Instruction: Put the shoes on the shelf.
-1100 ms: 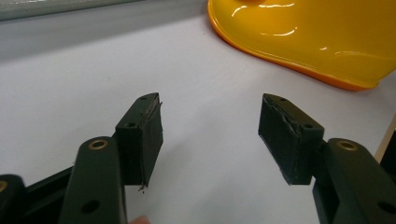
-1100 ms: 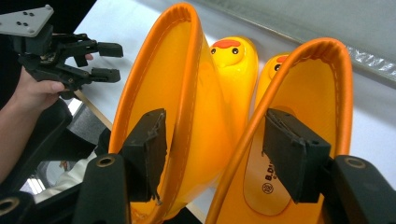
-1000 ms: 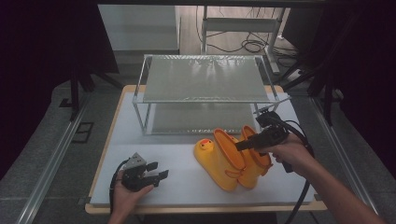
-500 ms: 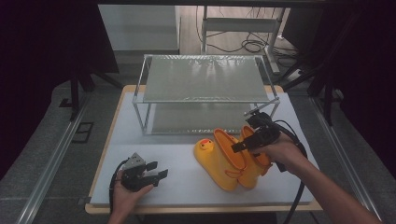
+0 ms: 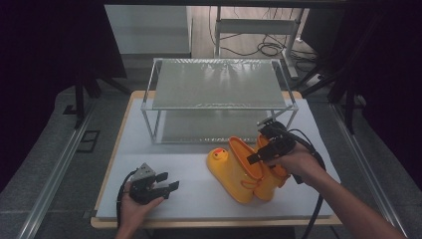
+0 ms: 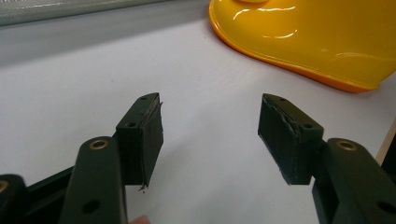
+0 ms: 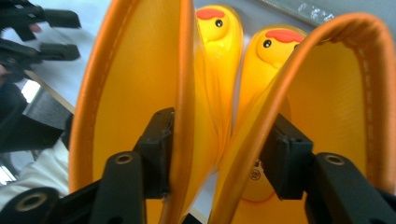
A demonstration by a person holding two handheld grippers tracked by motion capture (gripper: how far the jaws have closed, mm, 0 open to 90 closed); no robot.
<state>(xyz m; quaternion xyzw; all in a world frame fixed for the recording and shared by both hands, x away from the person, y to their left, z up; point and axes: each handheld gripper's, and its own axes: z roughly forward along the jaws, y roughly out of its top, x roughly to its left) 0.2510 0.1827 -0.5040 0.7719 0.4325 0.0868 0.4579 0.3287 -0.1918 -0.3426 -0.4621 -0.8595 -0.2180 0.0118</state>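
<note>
The right gripper [image 5: 259, 153] is seen at the tops of a pair of yellow duck boots [image 5: 244, 172], one jaw placed inside each boot opening, so that the two adjoining boot walls lie between the jaws. In the right gripper view the left pad [image 7: 159, 149] is pressed against the inner wall of the left boot [image 7: 135, 107] and the right pad [image 7: 285, 158] against the inner wall of the right boot [image 7: 345, 112]; the jaws have just been closing, and the two walls are pinched together at a medium width. The duck faces on the toes are seen beyond the jaws.

The boots are stood on the white table [image 5: 199, 194], toward its right half, just in front of a glass-topped metal rack [image 5: 216, 84] set at the back of the table.

The left gripper [image 5: 166, 186] is held low near the front left of the table, well apart from the boots. In the left gripper view its jaws are spread wide with nothing between them, and a boot's yellow toe [image 6: 308, 37] is seen ahead.
</note>
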